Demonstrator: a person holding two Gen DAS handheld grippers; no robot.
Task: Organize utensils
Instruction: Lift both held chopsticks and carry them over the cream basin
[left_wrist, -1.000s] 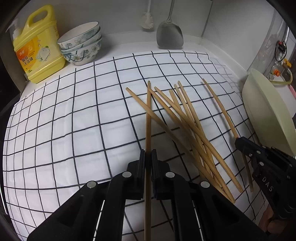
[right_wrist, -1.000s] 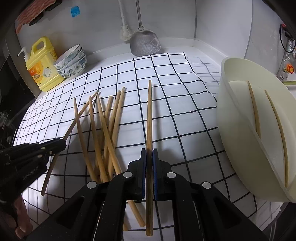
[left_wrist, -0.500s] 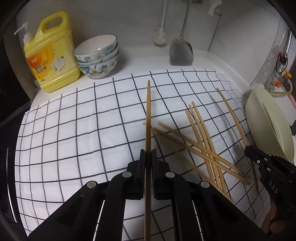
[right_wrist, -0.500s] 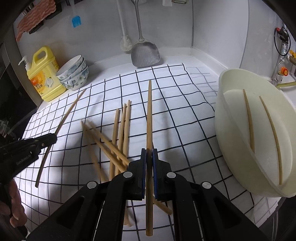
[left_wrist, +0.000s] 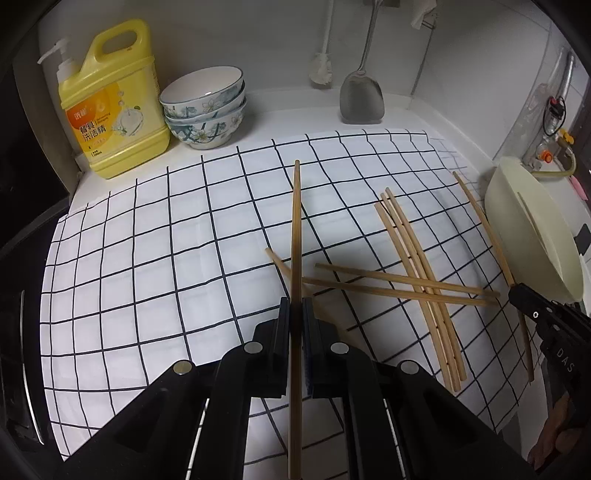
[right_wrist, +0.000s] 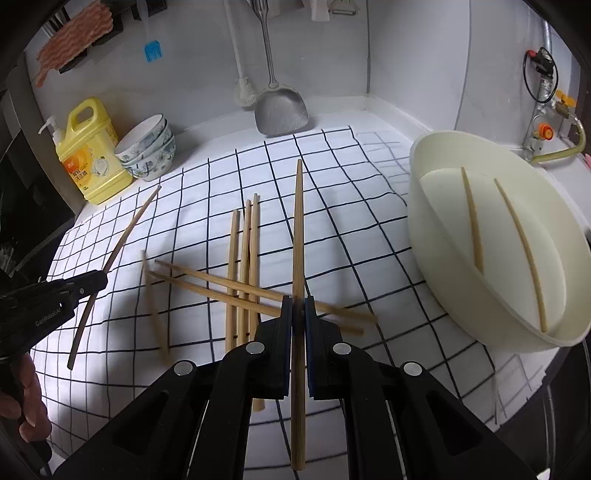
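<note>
Checked cloth (right_wrist: 369, 221) below, and both grippers clamp a chopstick: left gripper (left_wrist: 295, 314) on one chopstick (left_wrist: 295, 236), right gripper (right_wrist: 297, 314) on another (right_wrist: 298, 236). Carry each level over the loose sticks (right_wrist: 242, 266); tub (right_wrist: 436, 236) at right likely takes them.

Both chopsticks, the left gripper's (left_wrist: 295, 236) and the right gripper's (right_wrist: 298, 236), now hang higher above the scattered, shifted loose chopsticks (right_wrist: 242, 266).
</note>
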